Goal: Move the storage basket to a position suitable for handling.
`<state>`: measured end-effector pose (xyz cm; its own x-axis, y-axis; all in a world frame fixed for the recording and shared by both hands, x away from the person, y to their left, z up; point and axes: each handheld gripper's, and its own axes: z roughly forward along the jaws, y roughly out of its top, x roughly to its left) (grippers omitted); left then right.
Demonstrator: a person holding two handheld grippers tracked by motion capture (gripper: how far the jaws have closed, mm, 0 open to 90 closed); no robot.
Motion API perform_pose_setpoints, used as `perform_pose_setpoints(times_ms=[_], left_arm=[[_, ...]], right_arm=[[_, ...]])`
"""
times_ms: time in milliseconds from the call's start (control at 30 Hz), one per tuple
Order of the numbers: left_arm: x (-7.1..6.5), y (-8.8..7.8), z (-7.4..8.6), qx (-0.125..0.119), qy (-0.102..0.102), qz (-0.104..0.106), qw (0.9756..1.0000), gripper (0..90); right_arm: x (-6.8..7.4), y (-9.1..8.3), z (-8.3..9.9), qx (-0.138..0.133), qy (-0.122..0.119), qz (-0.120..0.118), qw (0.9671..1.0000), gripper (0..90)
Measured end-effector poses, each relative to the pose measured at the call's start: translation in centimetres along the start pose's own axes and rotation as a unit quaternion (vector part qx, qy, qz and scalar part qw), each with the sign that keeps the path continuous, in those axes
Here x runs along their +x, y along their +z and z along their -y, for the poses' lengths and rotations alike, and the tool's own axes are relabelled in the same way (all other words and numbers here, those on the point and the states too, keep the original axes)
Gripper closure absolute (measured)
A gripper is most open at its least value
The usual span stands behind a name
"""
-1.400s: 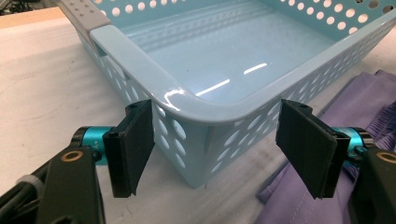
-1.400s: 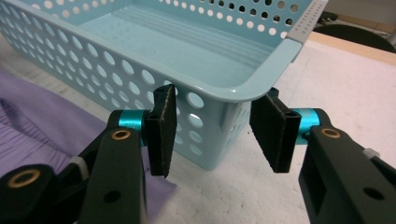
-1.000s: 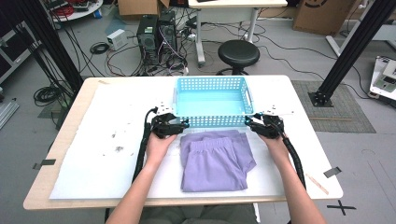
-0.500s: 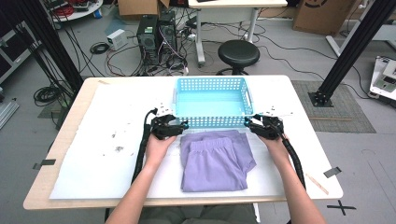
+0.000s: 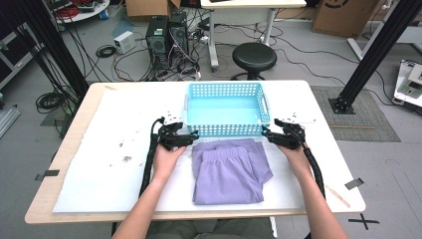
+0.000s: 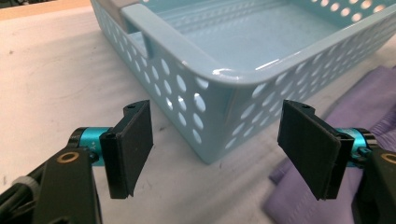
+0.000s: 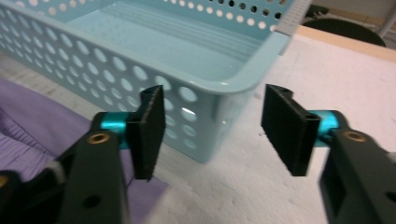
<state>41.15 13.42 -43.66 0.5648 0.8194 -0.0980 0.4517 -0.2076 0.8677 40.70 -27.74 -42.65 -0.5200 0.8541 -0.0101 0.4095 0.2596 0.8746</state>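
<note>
Covering table point(image 5: 59, 199): white sheet point(image 5: 99, 189); grey floor, cables beyond; both claws gaping.

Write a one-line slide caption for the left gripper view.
Open left gripper faces the near corner of an empty light-blue perforated basket, purple folded garment lying beside it.
</note>
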Motion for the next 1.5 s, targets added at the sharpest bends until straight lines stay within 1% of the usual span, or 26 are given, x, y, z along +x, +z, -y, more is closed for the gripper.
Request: perform_pose_setpoints(times_ms=[33, 133, 167, 267, 300, 333, 400, 433, 500, 533, 567, 600, 633, 700, 833, 900, 1000, 1067, 1100, 1200, 1233, 1267, 1300, 1333, 1367, 1500], left_arm=[[0.1, -0.7, 0.2, -0.006, 0.007, -0.002, 1.0, 26.5], [0.3, -1.6, 0.4, -0.011, 0.011, 0.002, 0.9999, 26.4], [0.5, -2.2, 0.4, -0.013, 0.015, 0.004, 0.9998, 26.4], [0.8, -3.7, 0.6, -0.025, 0.028, 0.005, 0.9993, 26.6], [0.9, -4.3, 0.7, -0.032, 0.032, 0.007, 0.9989, 26.8], [1.0, -4.6, 0.7, -0.038, 0.035, 0.008, 0.9986, 26.8], [1.3, -5.6, 0.8, -0.054, 0.034, 0.016, 0.9978, 27.1], [1.3, -6.0, 0.9, -0.062, 0.029, 0.02, 0.9975, 27.1], [1.4, -6.7, 1.0, -0.071, 0.024, 0.029, 0.9968, 27.1], [1.4, -7.1, 1.1, -0.075, 0.027, 0.032, 0.9963, 27.1], [1.3, -7.4, 1.3, -0.082, 0.029, 0.035, 0.9956, 27.1], [1.3, -7.6, 1.4, -0.087, 0.031, 0.038, 0.995, 27.1], [1.2, -7.9, 1.7, -0.099, 0.037, 0.044, 0.9935, 27.1], [1.3, -8.3, 2.1, -0.12, 0.043, 0.055, 0.9903, 27.1], [1.4, -8.9, 2.2, -0.133, 0.047, 0.059, 0.9882, 27.7], [1.5, -9.1, 2.1, -0.135, 0.049, 0.063, 0.9877, 27.7], [1.4, -9.2, 2.1, -0.124, 0.047, 0.065, 0.989, 27.3], [1.3, -9.3, 2.0, -0.111, 0.048, 0.061, 0.9908, 25.1], [1.3, -9.4, 2.0, -0.105, 0.056, 0.06, 0.9911, 25.1], [1.2, -9.3, 2.1, -0.094, 0.062, 0.054, 0.9922, 24.6], [1.2, -9.3, 2.1, -0.091, 0.062, 0.058, 0.9922, 24.6], [1.3, -9.3, 2.2, -0.088, 0.064, 0.061, 0.9922, 24.6], [1.3, -9.3, 2.2, -0.089, 0.065, 0.06, 0.9921, 24.6], [1.3, -9.3, 2.1, -0.092, 0.064, 0.058, 0.992, 24.6], [1.3, -9.3, 2.1, -0.095, 0.066, 0.056, 0.9917, 24.6], [1.2, -9.4, 2.0, -0.103, 0.075, 0.046, 0.9908, 24.6]], right_arm=[[-0.1, -0.2, 0.0, -0.002, 0.005, 0.001, 1.0, 36.7], [-0.6, -0.9, 0.0, -0.015, 0.008, 0.0, 0.9999, 39.1], [-0.7, -1.3, 0.0, -0.021, 0.011, 0.0, 0.9997, 39.7], [-0.8, -2.3, -0.2, -0.046, 0.017, -0.007, 0.9988, 39.7], [-0.3, -3.0, -0.1, -0.07, 0.003, -0.001, 0.9975, 38.5], [-0.3, -3.0, -0.1, -0.07, 0.003, -0.001, 0.9975, 38.5], [0.2, -3.5, 0.0, -0.092, -0.012, 0.006, 0.9956, 35.3], [0.7, -4.0, 0.3, -0.11, -0.023, 0.004, 0.9936, 35.0], [0.9, -4.2, 0.4, -0.109, -0.023, -0.003, 0.9938, 35.1], [1.0, -4.5, 0.4, -0.104, -0.026, -0.004, 0.9942, 35.1], [1.3, -4.9, 0.6, -0.092, -0.026, -0.017, 0.9952, 33.4], [1.3, -4.9, 0.6, -0.092, -0.026, -0.017, 0.9952, 33.4], [1.5, -5.0, 0.7, -0.091, -0.024, -0.021, 0.9953, 30.7], [2.0, -5.2, 1.1, -0.066, -0.011, -0.024, 0.9975, 26.2], [2.3, -5.1, 1.5, -0.053, -0.013, -0.025, 0.9982, 22.3], [2.4, -4.8, 1.8, -0.036, -0.022, -0.026, 0.9988, 21.3], [2.3, -4.8, 1.9, -0.036, -0.024, -0.025, 0.9988, 21.2], [2.3, -5.0, 1.8, -0.043, -0.026, -0.027, 0.9984, 21.1], [2.2, -5.1, 1.8, -0.05, -0.027, -0.026, 0.998, 20.9], [2.2, -5.4, 1.8, -0.054, -0.025, -0.022, 0.998, 20.9], [2.2, -5.5, 1.9, -0.054, -0.028, -0.021, 0.9979, 20.9], [2.3, -5.8, 2.1, -0.057, -0.036, -0.007, 0.9977, 21.3], [2.4, -6.0, 2.2, -0.06, -0.04, -0.003, 0.9974, 23.5], [2.4, -6.0, 2.2, -0.06, -0.04, -0.003, 0.9974, 23.5], [2.5, -6.2, 2.3, -0.064, -0.044, 0.003, 0.9969, 26.1], [2.4, -6.6, 2.6, -0.08, -0.053, 0.021, 0.9952, 26.5]])
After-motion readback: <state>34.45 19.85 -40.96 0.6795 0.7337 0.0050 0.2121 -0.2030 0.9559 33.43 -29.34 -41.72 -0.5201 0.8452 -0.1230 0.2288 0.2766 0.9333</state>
